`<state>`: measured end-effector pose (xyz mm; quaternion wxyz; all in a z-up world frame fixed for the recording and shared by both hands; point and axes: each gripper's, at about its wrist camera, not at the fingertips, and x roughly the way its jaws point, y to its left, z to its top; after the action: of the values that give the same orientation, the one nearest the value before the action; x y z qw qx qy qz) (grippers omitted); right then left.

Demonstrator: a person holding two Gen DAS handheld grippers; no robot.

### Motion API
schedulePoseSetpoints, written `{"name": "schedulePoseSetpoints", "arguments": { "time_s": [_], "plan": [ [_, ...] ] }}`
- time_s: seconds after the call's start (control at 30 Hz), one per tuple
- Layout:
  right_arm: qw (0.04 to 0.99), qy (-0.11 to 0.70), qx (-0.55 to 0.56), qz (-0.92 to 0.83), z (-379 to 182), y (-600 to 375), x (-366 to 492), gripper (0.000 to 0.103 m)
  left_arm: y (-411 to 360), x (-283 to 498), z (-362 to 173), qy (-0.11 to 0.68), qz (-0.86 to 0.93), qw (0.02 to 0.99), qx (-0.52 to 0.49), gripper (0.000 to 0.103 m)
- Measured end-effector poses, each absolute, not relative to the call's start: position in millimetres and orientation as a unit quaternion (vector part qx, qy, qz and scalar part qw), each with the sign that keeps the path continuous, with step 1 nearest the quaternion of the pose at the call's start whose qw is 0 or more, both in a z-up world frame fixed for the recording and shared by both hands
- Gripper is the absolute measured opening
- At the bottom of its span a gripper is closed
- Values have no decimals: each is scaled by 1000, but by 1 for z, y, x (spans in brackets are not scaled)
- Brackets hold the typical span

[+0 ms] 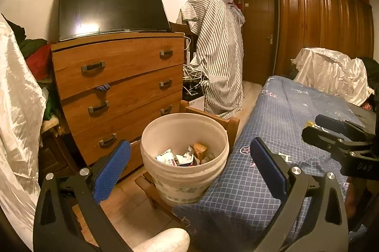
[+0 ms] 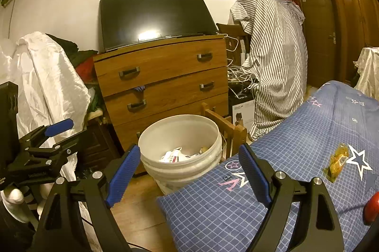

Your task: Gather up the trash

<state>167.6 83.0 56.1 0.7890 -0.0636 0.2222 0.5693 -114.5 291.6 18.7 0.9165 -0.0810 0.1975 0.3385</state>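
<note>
Grippers: your left gripper (image 1: 189,166) and right gripper (image 2: 189,171) stood spread, empty.
Next: the crinkled yellow plastic wrapper (image 2: 337,162) lay at three o'clock on the blue checked bedcover (image 2: 296,133); pinch its middle.

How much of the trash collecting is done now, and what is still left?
Done: several wrappers lie in the white bucket. In hand: nothing; the left gripper and right gripper are open and empty. Left: a yellow wrapper lies on the blue bedspread.
</note>
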Motion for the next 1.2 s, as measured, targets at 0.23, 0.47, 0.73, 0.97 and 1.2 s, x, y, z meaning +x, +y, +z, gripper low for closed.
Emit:
{"name": "schedulePoseSetpoints", "arguments": {
  "time_s": [0.23,0.47,0.73,0.97,1.2],
  "plan": [
    [786,234,-65,569,57,93,172,85,300,-112,19,210,335,914,-91,97],
    [786,229,-60,572,64,98,175,85,302,-107,22,211,334,915,-85,97],
    [781,233,-59,576,61,103,176,85,302,-105,22,211,336,914,-82,97],
    [779,236,-60,578,58,105,177,85,306,-105,23,202,345,913,-83,97],
    [779,236,-61,578,56,105,176,87,311,-103,18,220,362,901,-91,97]
  ]
}}
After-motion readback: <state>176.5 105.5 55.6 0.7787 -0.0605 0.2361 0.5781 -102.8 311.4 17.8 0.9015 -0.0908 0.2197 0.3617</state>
